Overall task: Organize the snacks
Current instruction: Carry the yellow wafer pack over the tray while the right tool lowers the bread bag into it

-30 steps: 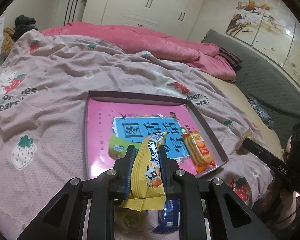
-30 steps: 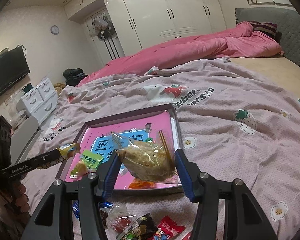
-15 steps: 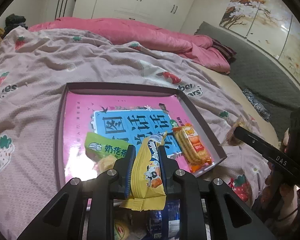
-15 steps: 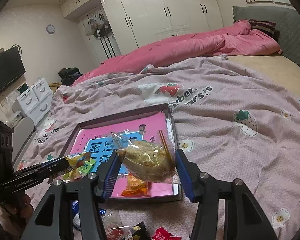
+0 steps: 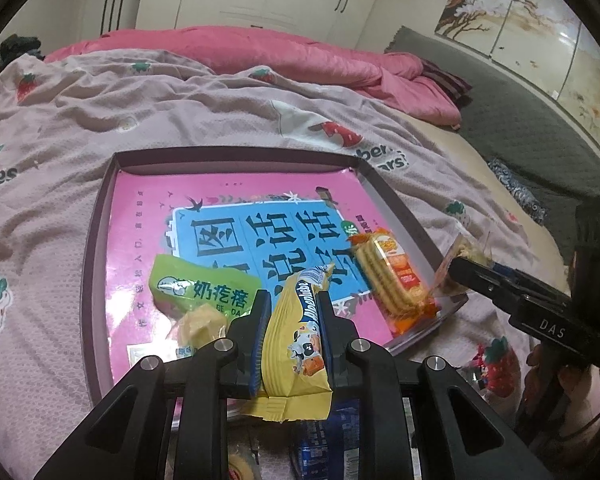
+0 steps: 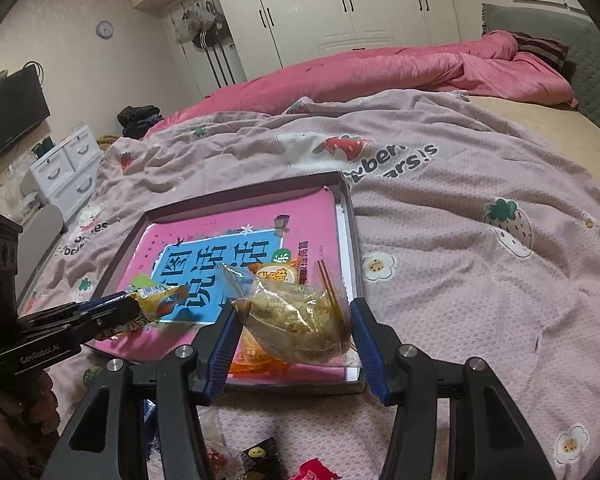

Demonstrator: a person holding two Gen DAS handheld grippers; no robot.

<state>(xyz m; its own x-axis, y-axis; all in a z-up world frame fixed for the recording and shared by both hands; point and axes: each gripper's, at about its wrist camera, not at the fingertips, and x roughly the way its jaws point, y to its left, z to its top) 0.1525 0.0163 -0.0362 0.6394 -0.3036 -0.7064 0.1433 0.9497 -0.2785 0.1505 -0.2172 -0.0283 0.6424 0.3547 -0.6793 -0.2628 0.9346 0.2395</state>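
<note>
My left gripper [image 5: 290,300] is shut on a yellow snack packet [image 5: 296,344] and hangs over the near part of the shallow tray [image 5: 100,216], whose floor is pink and blue. A green packet [image 5: 196,288] and an orange cracker packet [image 5: 388,276] lie in the tray. My right gripper [image 6: 292,316] is shut on a clear bag of brownish snack [image 6: 296,320] above the tray's near right corner, over the orange packet [image 6: 276,276]. In the right wrist view the left gripper [image 6: 132,312] comes in from the left with its yellow packet [image 6: 156,300].
The tray sits on a lilac strawberry-print bedspread [image 6: 460,240]. Several loose snack packets [image 6: 312,472] lie on the bed in front of the tray. A pink duvet [image 5: 260,52] is bunched at the far side, a grey headboard [image 5: 520,120] stands at the right, and white drawers [image 6: 64,168] at the left.
Both grippers have sunk and come forward over the tray, each still holding its packet. The tray and the packets in it look larger and nearer.
</note>
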